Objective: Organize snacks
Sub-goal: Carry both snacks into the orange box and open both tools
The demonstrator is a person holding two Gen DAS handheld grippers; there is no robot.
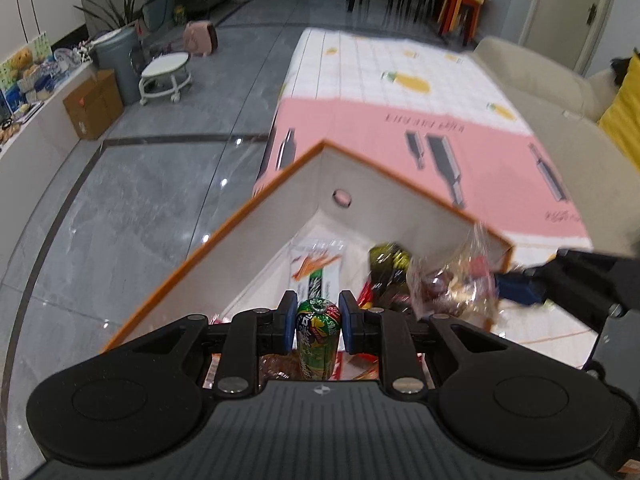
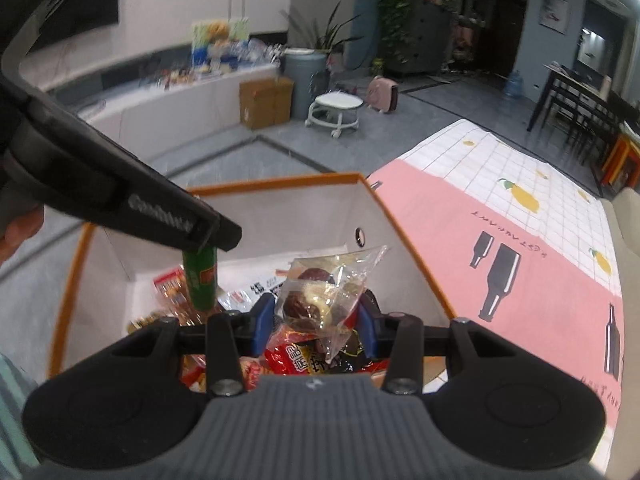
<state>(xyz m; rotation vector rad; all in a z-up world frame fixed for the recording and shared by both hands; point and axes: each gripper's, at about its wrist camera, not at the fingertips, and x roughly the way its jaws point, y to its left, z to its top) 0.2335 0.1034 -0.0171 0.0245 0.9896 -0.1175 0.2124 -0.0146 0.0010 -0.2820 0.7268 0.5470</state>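
An orange-rimmed white box holds several snack packets; it also shows in the right wrist view. My left gripper is shut on a green snack tube and holds it upright over the box. The tube also shows in the right wrist view, below the left gripper's body. My right gripper is shut on a clear bag of dark brown sweets above the box. The bag shows blurred in the left wrist view.
The box stands on a pink and white checked cloth. A beige sofa lies to the right. A white rolling stool, a cardboard box and a grey bin stand on the grey tiled floor.
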